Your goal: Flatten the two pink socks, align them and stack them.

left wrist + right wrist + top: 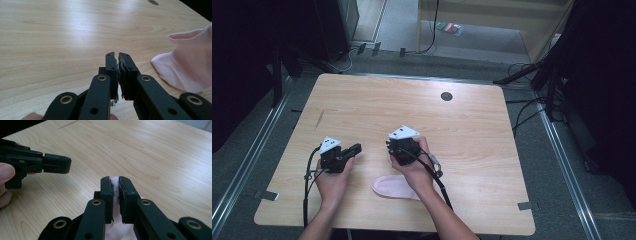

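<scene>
The pink sock (186,67) runs off the right edge in the left gripper view; in the high view, the right hand (414,167) covers its right end. Small bright packets (449,27) at top centre are too small to identify.

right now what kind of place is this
Probably a lab or recording room, not a home: one bare wooden table, black stands and loose cables around it, grey floor.
</scene>
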The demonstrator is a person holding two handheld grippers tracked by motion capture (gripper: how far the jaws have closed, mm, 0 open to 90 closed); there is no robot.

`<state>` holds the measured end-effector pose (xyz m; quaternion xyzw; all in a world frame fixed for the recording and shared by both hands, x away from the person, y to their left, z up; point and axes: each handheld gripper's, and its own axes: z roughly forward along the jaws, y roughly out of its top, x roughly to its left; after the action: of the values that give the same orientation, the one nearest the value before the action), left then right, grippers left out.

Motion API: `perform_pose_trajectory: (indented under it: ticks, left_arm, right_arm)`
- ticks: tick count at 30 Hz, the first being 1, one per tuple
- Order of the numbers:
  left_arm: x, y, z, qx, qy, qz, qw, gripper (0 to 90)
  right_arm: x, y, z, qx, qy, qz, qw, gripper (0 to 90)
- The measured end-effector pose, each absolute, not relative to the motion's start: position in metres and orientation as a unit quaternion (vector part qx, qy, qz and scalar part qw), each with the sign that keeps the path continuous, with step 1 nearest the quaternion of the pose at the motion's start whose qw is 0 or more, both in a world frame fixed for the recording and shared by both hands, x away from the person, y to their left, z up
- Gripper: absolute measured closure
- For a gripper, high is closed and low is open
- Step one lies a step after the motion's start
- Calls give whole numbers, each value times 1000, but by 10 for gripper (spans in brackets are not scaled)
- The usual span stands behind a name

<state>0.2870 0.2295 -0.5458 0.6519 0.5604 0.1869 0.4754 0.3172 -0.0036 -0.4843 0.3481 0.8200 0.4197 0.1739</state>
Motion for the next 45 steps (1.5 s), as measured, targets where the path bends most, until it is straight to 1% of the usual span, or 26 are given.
perform_pose_trajectory:
  ticks: [3, 6, 7, 10, 11, 12, 16, 19, 21, 22, 26, 32, 36, 37, 38, 39, 40, 41, 42, 43, 44, 45]
  left_arm:
    - [286, 228, -544, 654, 555, 178, 482, 863]
    - [285, 224, -538, 660, 545, 175, 487, 864]
    - [285, 223, -536, 660, 543, 175, 490, 864]
    - [285, 220, -535, 663, 537, 175, 491, 865]
    - [285, 220, -535, 663, 537, 175, 491, 868]
    - [286, 218, -536, 671, 533, 174, 485, 875]
    - [286, 216, -537, 677, 530, 172, 481, 891]
    - [286, 216, -538, 679, 530, 172, 478, 896]
    - [286, 216, -539, 681, 529, 172, 477, 899]
    - [286, 216, -539, 682, 528, 170, 476, 900]
    - [286, 215, -539, 681, 529, 170, 477, 900]
    - [287, 211, -538, 684, 524, 168, 479, 889]
    - [288, 206, -536, 689, 520, 160, 480, 871]
    - [289, 204, -536, 688, 519, 156, 482, 832]
    - [291, 199, -534, 692, 514, 142, 486, 806]
    - [291, 199, -534, 692, 514, 142, 486, 793]
    - [293, 191, -531, 691, 512, 125, 495, 777]
    - [293, 191, -531, 691, 512, 125, 495, 757]
    - [296, 179, -527, 700, 501, 108, 497, 730]
    - [296, 179, -527, 700, 501, 108, 497, 719]
    - [300, 165, -523, 719, 489, 103, 483, 701]
    - [302, 158, -523, 727, 484, 103, 476, 685]
  right_arm:
    - [315, -22, -483, 364, 805, 435, 171, 833]
    - [315, -45, -484, 388, 783, 463, 147, 830]
    - [315, -53, -484, 394, 778, 467, 147, 830]
    - [316, -74, -491, 417, 766, 471, 137, 828]
    - [316, -74, -491, 417, 766, 471, 137, 828]
    - [318, -89, -498, 431, 760, 471, 123, 825]
    - [322, -109, -510, 453, 749, 469, 117, 816]
    - [322, -120, -516, 465, 744, 465, 121, 796]
    - [323, -126, -519, 470, 741, 463, 124, 761]
    - [322, -129, -521, 476, 739, 461, 127, 738]
    - [320, -141, -529, 500, 731, 441, 146, 694]
    - [316, -163, -536, 538, 710, 424, 163, 640]
    - [316, -173, -535, 545, 703, 422, 173, 612]
    - [316, -178, -532, 551, 697, 421, 184, 600]
    - [316, -180, -531, 554, 693, 423, 183, 600]
    - [317, -182, -530, 554, 692, 425, 183, 600]
    - [317, -182, -530, 551, 694, 425, 182, 601]
    - [317, -182, -530, 551, 694, 425, 182, 601]
    - [319, -180, -532, 549, 697, 425, 177, 600]
    - [319, -178, -533, 549, 700, 422, 174, 598]
    - [321, -176, -535, 546, 704, 419, 173, 590]
    - [322, -174, -536, 547, 705, 418, 169, 581]
